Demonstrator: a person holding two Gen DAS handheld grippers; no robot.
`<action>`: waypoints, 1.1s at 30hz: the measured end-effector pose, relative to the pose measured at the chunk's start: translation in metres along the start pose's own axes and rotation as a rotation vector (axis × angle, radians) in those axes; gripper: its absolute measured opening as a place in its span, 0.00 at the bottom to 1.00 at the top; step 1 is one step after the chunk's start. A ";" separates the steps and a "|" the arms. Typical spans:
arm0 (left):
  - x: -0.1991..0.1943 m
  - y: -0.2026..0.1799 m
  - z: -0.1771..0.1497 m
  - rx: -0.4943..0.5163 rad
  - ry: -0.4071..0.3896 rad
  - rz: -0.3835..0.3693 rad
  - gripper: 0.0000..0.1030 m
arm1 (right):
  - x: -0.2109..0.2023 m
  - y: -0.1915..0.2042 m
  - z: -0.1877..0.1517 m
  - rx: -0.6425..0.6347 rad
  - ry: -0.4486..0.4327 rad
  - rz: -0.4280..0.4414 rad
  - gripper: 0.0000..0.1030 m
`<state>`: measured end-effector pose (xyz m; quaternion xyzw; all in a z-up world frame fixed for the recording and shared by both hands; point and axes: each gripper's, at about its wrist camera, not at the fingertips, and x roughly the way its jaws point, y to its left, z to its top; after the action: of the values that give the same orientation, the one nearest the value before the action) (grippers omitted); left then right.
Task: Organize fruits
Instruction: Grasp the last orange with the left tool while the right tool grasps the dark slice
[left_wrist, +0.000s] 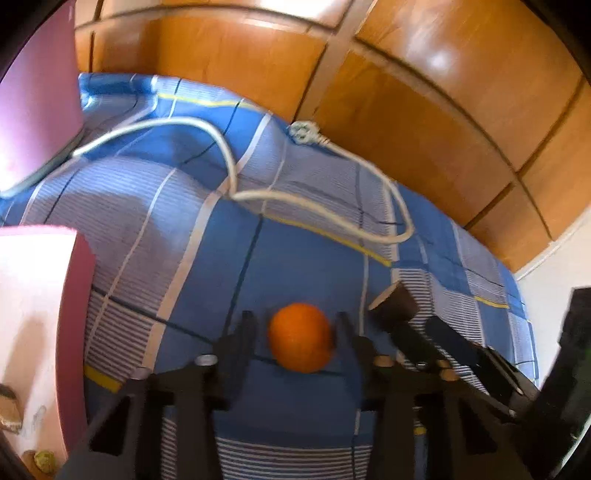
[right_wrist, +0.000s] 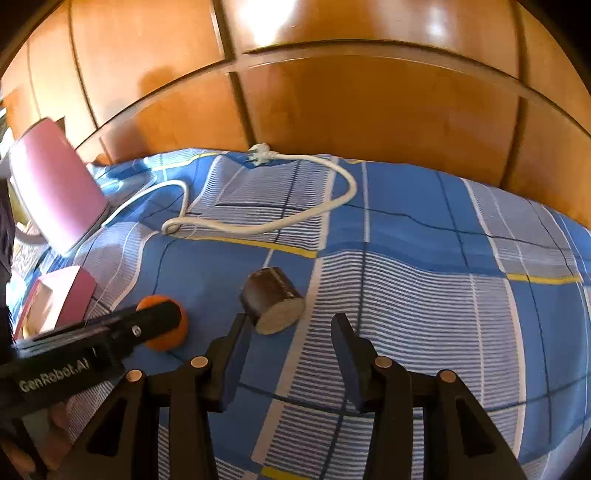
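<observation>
The left tool (left_wrist: 297, 328) straddles the orange (left_wrist: 300, 338) on the bed (right_wrist: 406, 295), jaws closing but seemingly not yet pinching, while the right tool (right_wrist: 288, 328) gapes empty near the brown chunk (right_wrist: 273, 301); next, I'd guess, squeeze and lift

Blue plaid bed (right_wrist: 424, 229): orange (left_wrist: 300, 338), brown-skinned fruit piece (right_wrist: 273, 301), white cable (right_wrist: 295, 218).
</observation>
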<state>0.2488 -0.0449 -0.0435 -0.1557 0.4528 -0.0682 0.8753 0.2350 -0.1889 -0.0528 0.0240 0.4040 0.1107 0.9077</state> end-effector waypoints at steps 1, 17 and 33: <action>-0.001 -0.002 0.000 0.011 -0.005 0.006 0.36 | 0.002 0.002 0.001 -0.015 0.000 -0.001 0.45; 0.017 -0.003 0.002 -0.011 0.024 0.011 0.48 | 0.031 0.015 0.011 -0.081 0.031 -0.043 0.40; 0.028 -0.019 -0.006 0.091 -0.034 0.056 0.38 | 0.015 -0.021 -0.001 0.053 0.031 -0.123 0.41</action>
<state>0.2609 -0.0714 -0.0622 -0.1042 0.4386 -0.0617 0.8905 0.2479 -0.2065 -0.0671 0.0212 0.4215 0.0443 0.9055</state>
